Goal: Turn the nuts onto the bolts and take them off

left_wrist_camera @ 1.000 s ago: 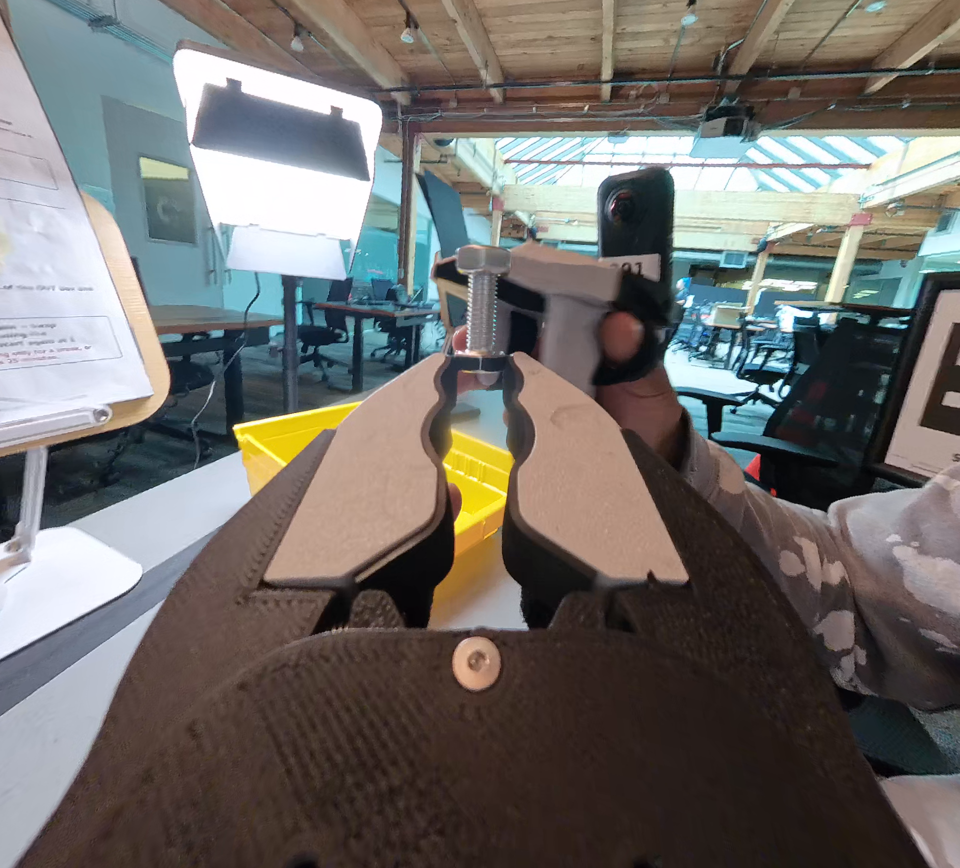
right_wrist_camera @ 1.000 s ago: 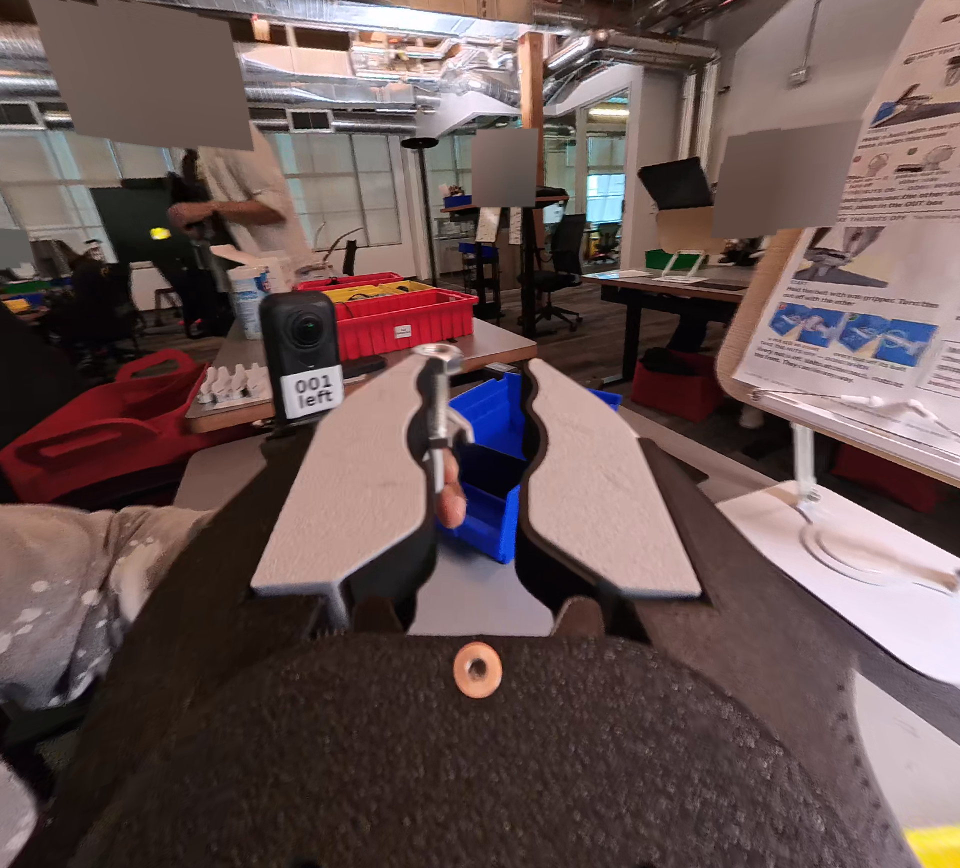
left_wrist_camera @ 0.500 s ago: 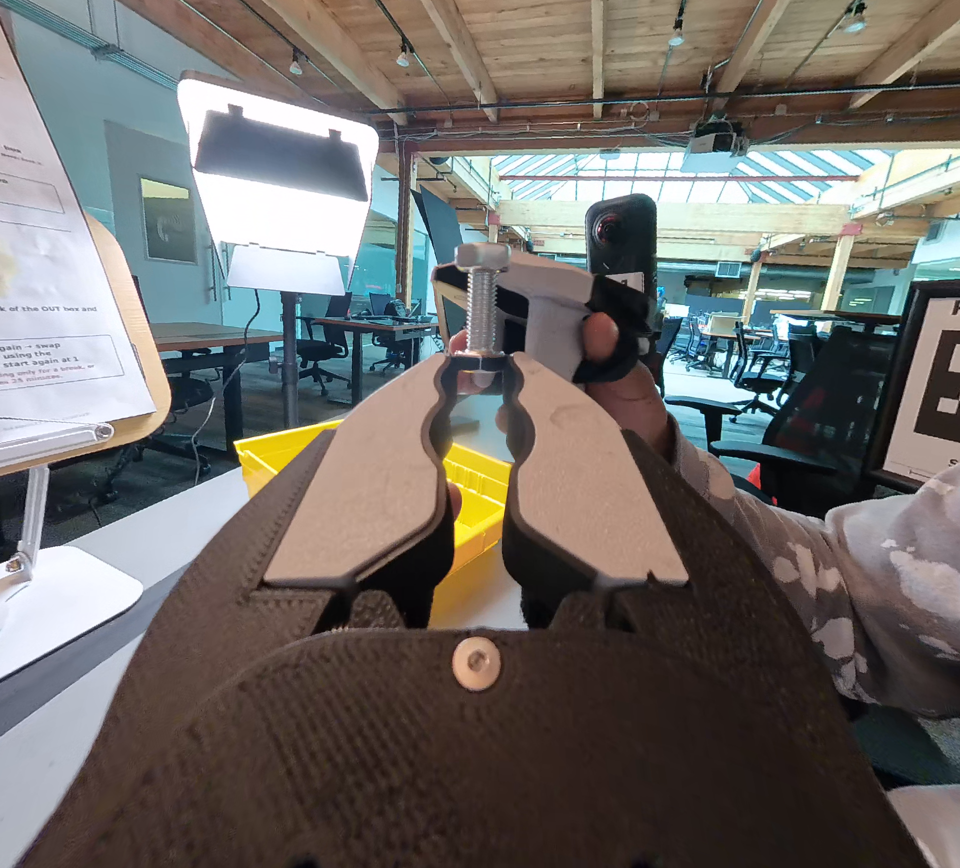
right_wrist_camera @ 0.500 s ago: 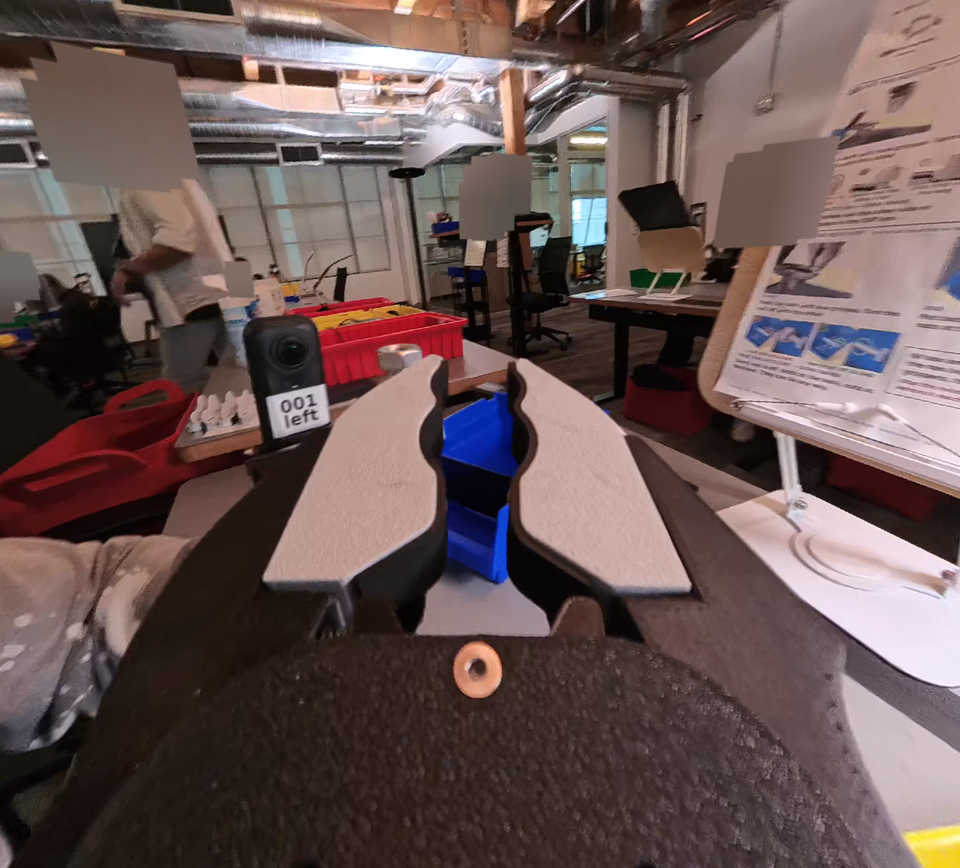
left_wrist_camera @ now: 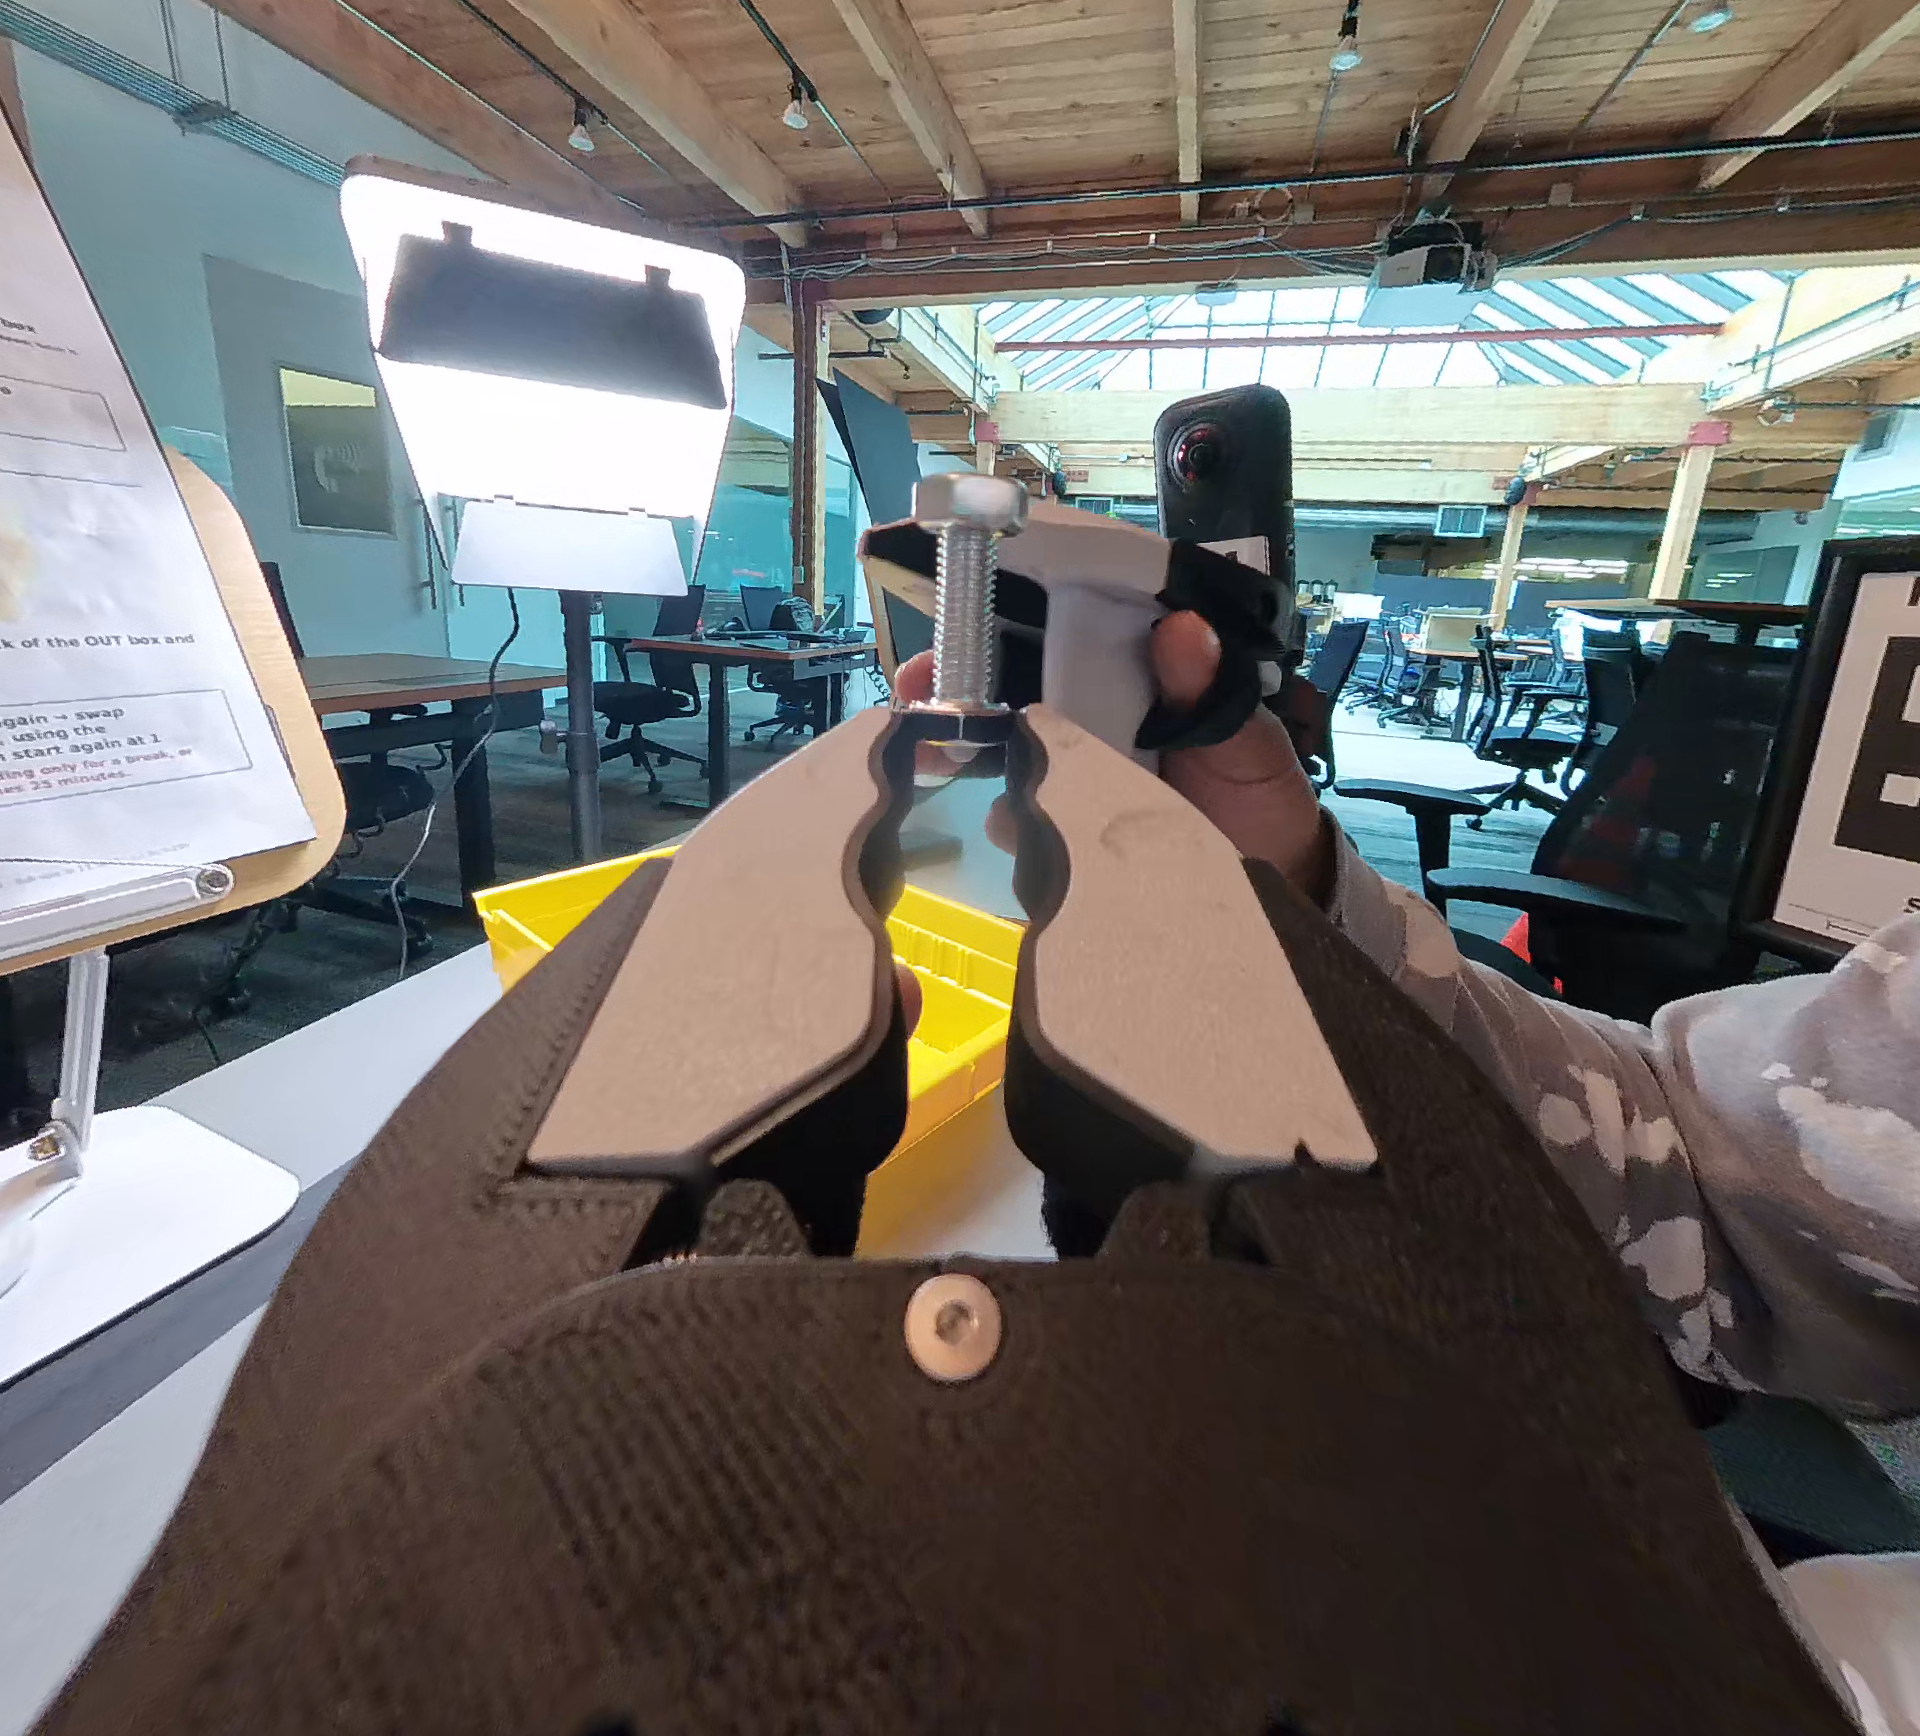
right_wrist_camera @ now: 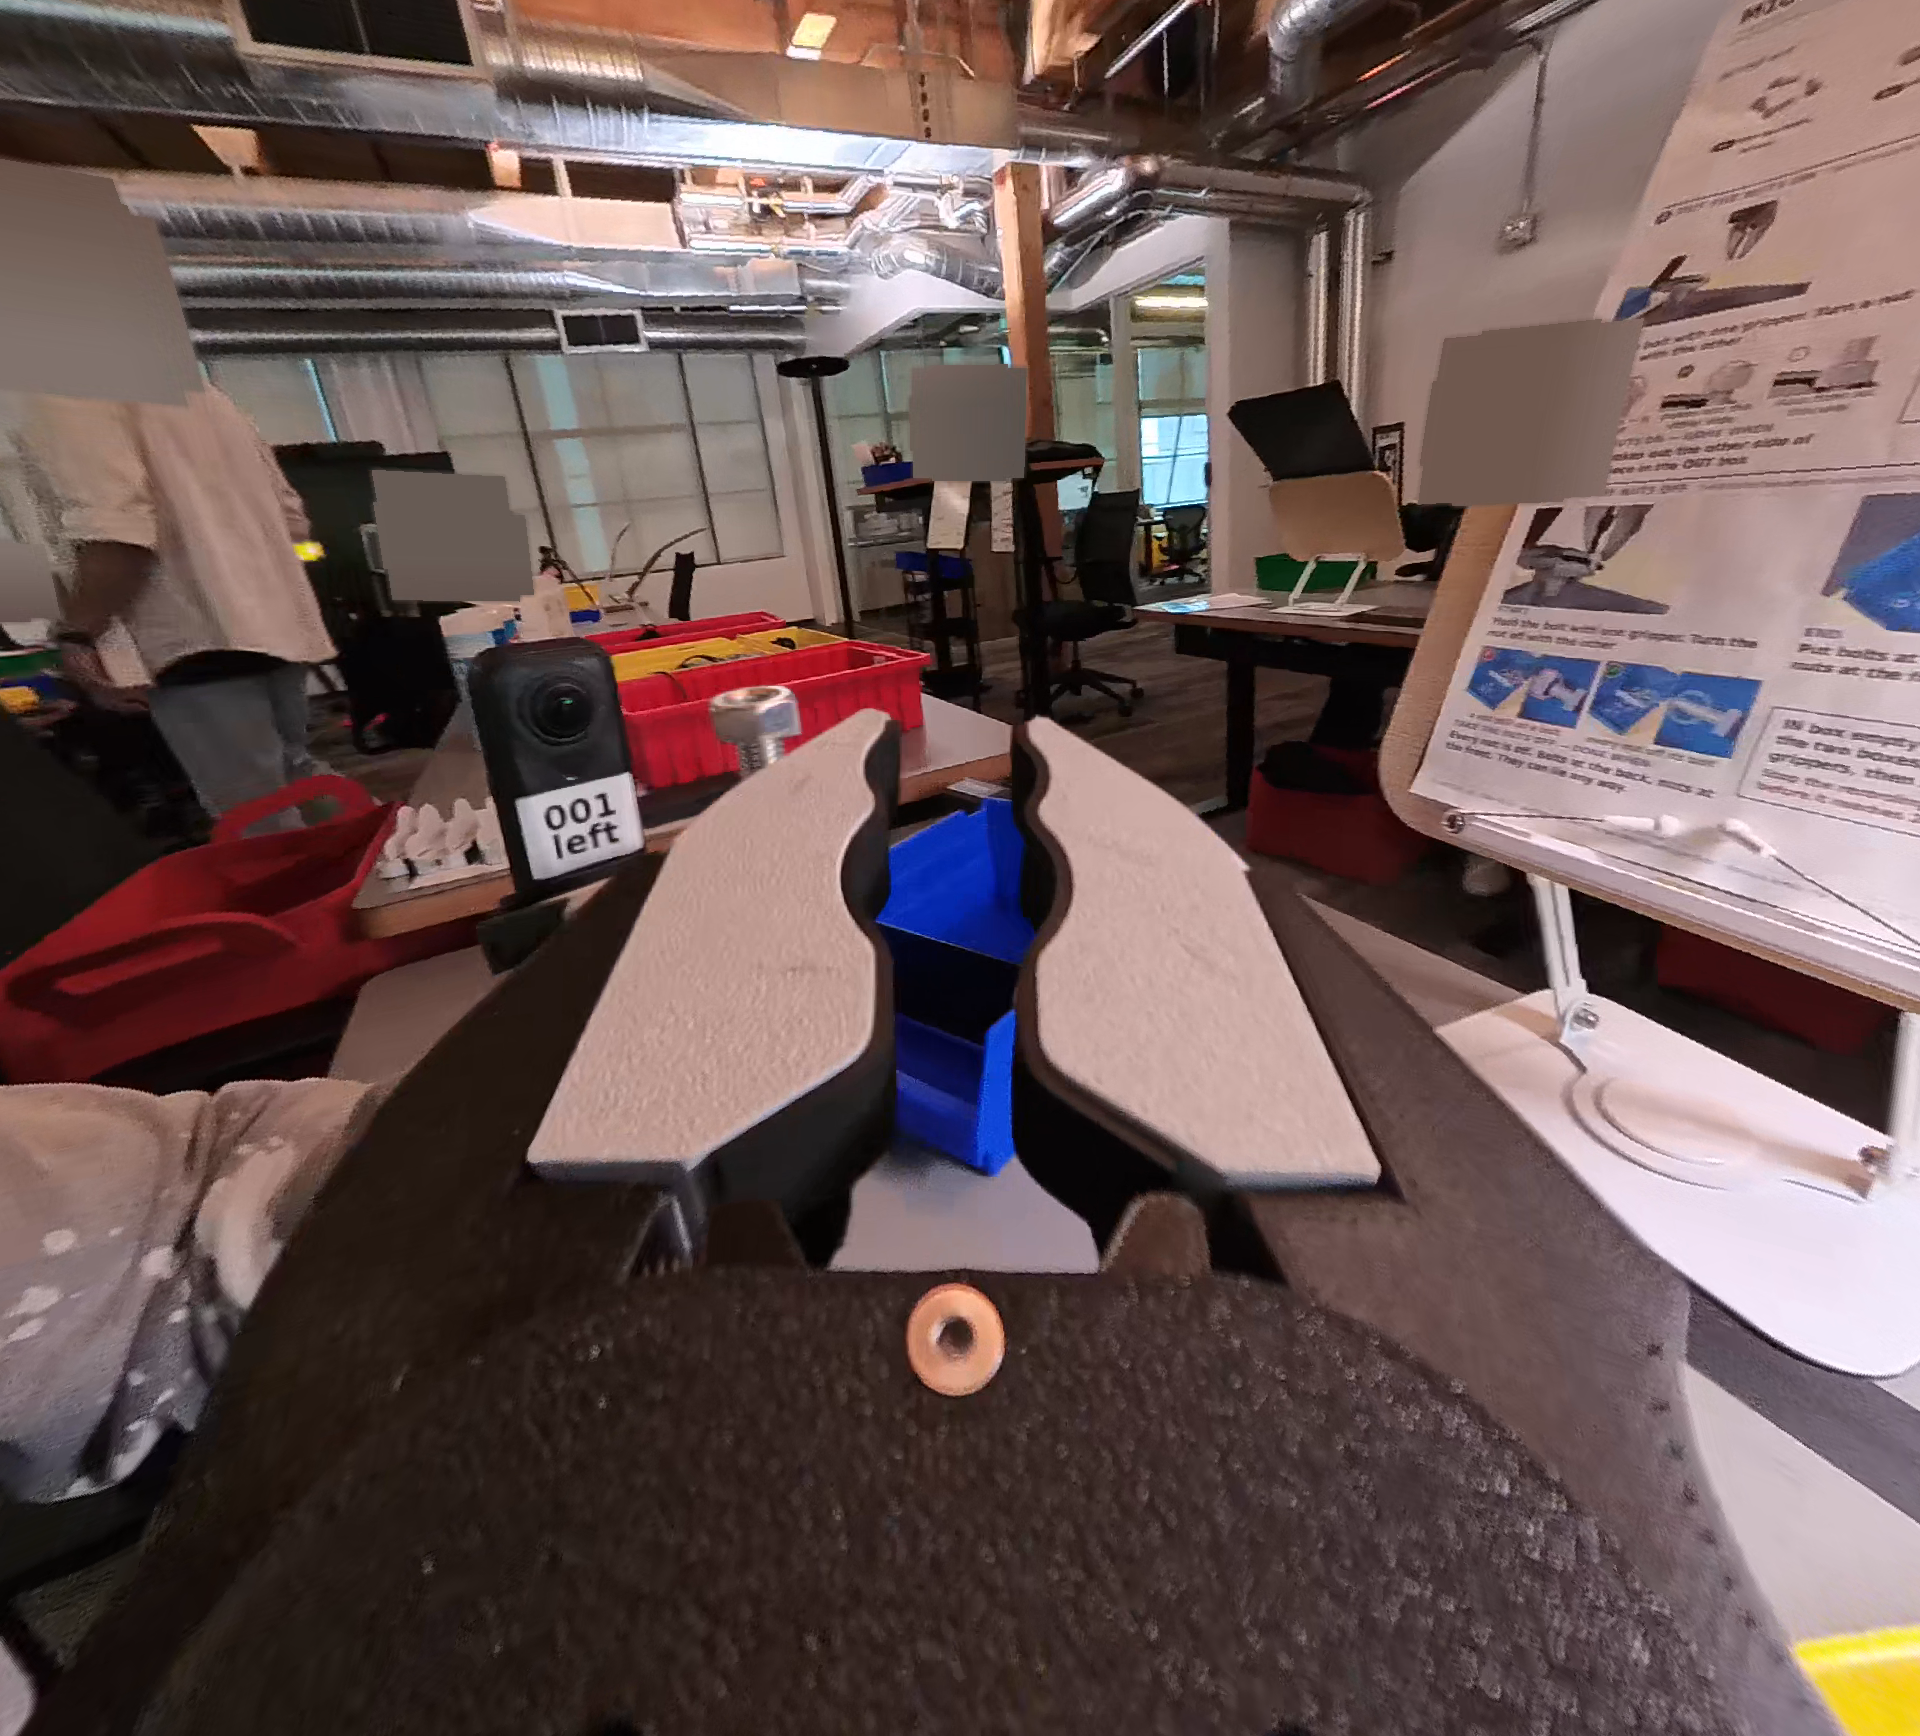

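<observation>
— What do we look like from our own cameras?

— Our left gripper (left_wrist_camera: 951, 736) has two pale grey, wavy-edged fingers (left_wrist_camera: 748, 938) with black rims, set in a ribbed black body with one silver screw (left_wrist_camera: 953, 1326).

— And our right gripper (right_wrist_camera: 954, 730)?

— The same grey fingers (right_wrist_camera: 1164, 980), but a grainier black body and a copper-coloured rivet (right_wrist_camera: 954, 1338). Each gripper carries a small black camera (right_wrist_camera: 551, 751) with a white label.

— What do we wear?

— A grey sleeve (left_wrist_camera: 1683, 1156) mottled with white patches.
</observation>
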Demonstrator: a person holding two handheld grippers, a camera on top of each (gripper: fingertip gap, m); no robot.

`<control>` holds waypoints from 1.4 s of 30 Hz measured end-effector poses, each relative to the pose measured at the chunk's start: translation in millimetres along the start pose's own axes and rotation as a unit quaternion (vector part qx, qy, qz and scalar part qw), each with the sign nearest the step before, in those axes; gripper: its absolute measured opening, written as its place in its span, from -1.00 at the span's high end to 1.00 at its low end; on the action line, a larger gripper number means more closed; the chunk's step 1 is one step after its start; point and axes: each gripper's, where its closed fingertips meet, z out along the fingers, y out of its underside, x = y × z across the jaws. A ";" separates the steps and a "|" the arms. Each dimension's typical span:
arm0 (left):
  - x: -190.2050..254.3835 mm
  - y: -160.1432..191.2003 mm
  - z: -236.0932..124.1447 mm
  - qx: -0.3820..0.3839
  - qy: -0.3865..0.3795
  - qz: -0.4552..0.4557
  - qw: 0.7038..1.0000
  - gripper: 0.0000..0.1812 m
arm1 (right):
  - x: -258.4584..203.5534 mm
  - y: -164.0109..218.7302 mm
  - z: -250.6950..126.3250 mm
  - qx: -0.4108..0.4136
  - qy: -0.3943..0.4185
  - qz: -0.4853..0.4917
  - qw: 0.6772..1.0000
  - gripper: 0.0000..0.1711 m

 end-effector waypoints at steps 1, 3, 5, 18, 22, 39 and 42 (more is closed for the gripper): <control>-1.1 0.2 0.0 0.000 -0.001 -0.003 1.000 0.80 | -3.2 -1.5 -0.2 0.001 -0.009 0.003 1.000 0.72; -3.2 3.6 0.4 -0.003 -0.003 -0.007 1.000 0.80 | -15.0 0.7 3.4 -0.004 -0.028 -0.008 1.000 0.66; -3.0 7.2 1.5 -0.007 -0.001 -0.013 1.000 0.80 | -25.4 7.0 8.8 -0.016 -0.041 -0.017 0.999 0.62; -1.0 4.8 1.4 -0.004 0.001 -0.010 1.000 0.80 | -21.4 4.0 6.5 -0.009 -0.033 -0.013 0.999 0.69; -0.6 10.6 3.3 -0.014 0.002 -0.012 1.000 0.80 | -33.5 9.4 11.1 -0.020 -0.049 -0.026 0.998 0.65; 1.7 15.4 5.0 -0.020 0.006 -0.010 1.000 0.80 | -36.1 17.4 13.8 -0.039 -0.048 -0.043 0.997 0.68; 1.7 15.1 4.7 -0.021 0.008 -0.010 1.000 0.80 | -33.9 16.3 11.7 -0.039 -0.051 -0.040 0.997 0.80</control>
